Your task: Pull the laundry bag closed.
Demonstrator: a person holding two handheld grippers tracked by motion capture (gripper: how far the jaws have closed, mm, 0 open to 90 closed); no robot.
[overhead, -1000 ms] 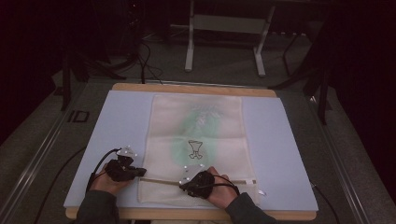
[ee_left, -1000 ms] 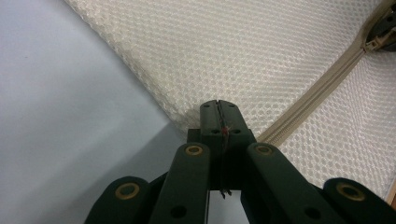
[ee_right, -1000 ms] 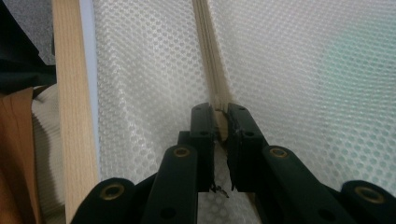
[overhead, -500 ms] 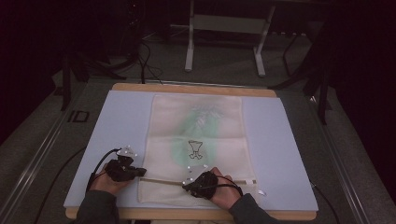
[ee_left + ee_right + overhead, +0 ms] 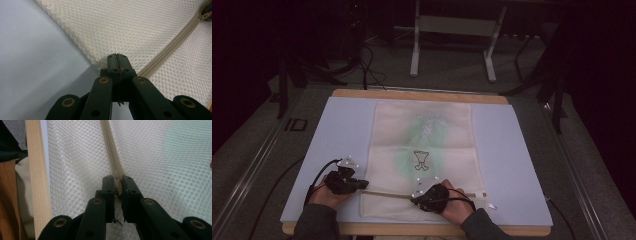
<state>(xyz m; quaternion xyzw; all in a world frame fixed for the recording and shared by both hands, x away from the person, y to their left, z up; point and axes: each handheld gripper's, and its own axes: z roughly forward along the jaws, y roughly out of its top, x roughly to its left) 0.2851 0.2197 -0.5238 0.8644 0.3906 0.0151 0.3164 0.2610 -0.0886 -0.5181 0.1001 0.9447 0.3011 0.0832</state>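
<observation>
Pale blue table cover (image 5: 347, 125) under a cream mesh laundry bag (image 5: 422, 150), dark floor beyond; nothing shifted since the earlier frames, both hands parked at the bag's near end. Left gripper (image 5: 357, 185) clenched on the bag's corner just ahead of its tips (image 5: 117, 58), zipper tape (image 5: 172, 48) running off beside that claw; right gripper (image 5: 419, 200) pinched shut on the zipper (image 5: 117, 176), tape running straight ahead from its jaws. Up close, honeycomb weave and the wooden table edge (image 5: 37, 182) beside the right claw; from the high view, the green print (image 5: 424, 135) beyond both claws
</observation>
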